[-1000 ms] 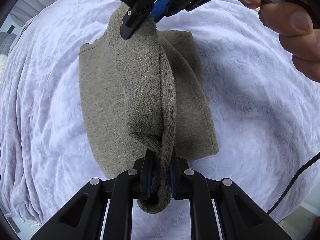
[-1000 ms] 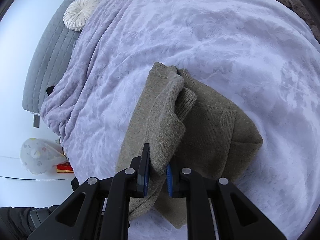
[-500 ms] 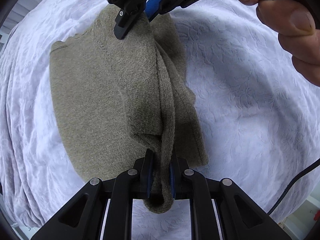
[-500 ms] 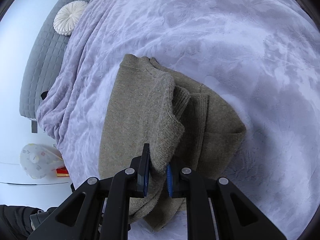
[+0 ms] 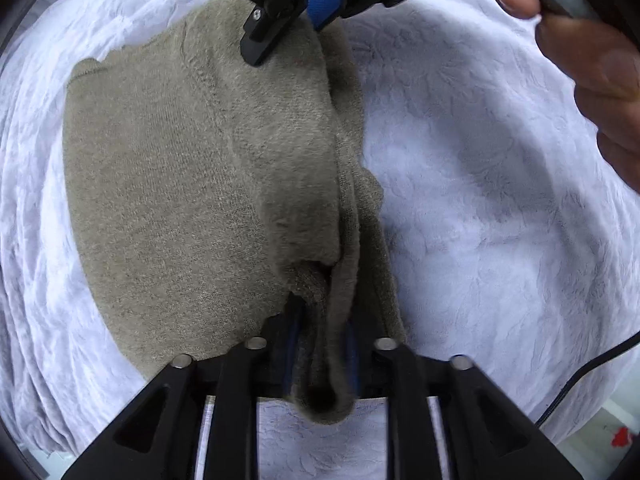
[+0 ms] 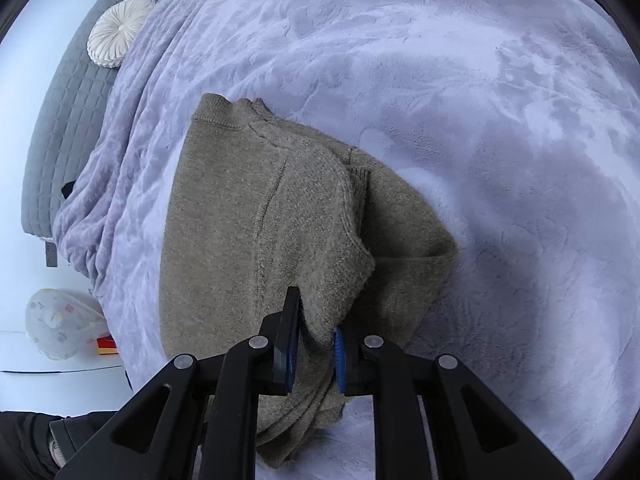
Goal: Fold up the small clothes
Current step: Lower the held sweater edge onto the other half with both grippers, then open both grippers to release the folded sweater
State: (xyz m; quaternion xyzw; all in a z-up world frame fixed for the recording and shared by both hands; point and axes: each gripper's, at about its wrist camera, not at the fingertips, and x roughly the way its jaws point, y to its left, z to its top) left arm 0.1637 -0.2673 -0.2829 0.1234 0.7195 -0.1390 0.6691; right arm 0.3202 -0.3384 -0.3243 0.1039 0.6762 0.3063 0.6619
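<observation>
An olive-brown knit sweater [image 5: 180,184] lies partly folded on a pale lilac plush blanket [image 5: 480,200]. My left gripper [image 5: 320,344] is shut on a fold of the sweater's near edge. My right gripper [image 6: 316,344] is shut on the opposite edge of the same fold; it also shows at the top of the left wrist view [image 5: 288,20], with a hand on its handle. The lifted flap hangs between the two grippers over the lower layer of the sweater [image 6: 400,232].
The blanket [image 6: 440,80] covers a bed. A grey quilted headboard [image 6: 68,120] and a round white cushion [image 6: 116,36] are at the far left. A white patterned object [image 6: 56,320] is beside the bed. A black cable [image 5: 592,364] runs at the right.
Both grippers have carried the held flap sideways across the sweater, so more of the top layer now covers the lower one. Both stay shut on the fabric.
</observation>
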